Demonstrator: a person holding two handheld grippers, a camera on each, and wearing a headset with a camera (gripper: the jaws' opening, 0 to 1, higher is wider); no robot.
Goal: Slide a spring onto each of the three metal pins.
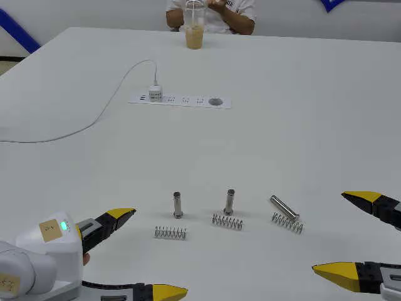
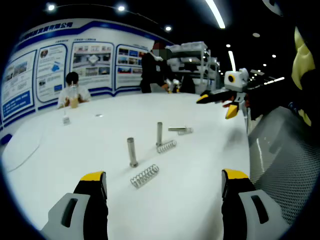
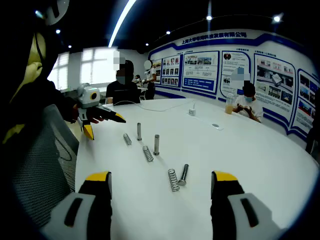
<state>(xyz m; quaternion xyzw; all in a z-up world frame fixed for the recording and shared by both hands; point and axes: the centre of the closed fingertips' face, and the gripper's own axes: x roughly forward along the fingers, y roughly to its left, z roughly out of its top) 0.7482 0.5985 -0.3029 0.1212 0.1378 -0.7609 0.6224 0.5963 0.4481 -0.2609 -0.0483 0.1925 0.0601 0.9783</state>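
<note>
Three springs (image 1: 170, 232) loose beside pins (image 1: 229, 202) on worktop (image 1: 282, 125), between left tool (image 1: 147, 254) and right tool (image 1: 332, 232), both wide, empty. Cup (image 1: 195, 19) far ahead, tan drink (image 1: 195, 37) inside.

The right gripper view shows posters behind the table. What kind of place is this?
Probably a company exhibition or meeting room: blue-and-white printed display panels cover the wall, a large white round-edged table stands before them, and a seated person sits with a pale drink.
</note>
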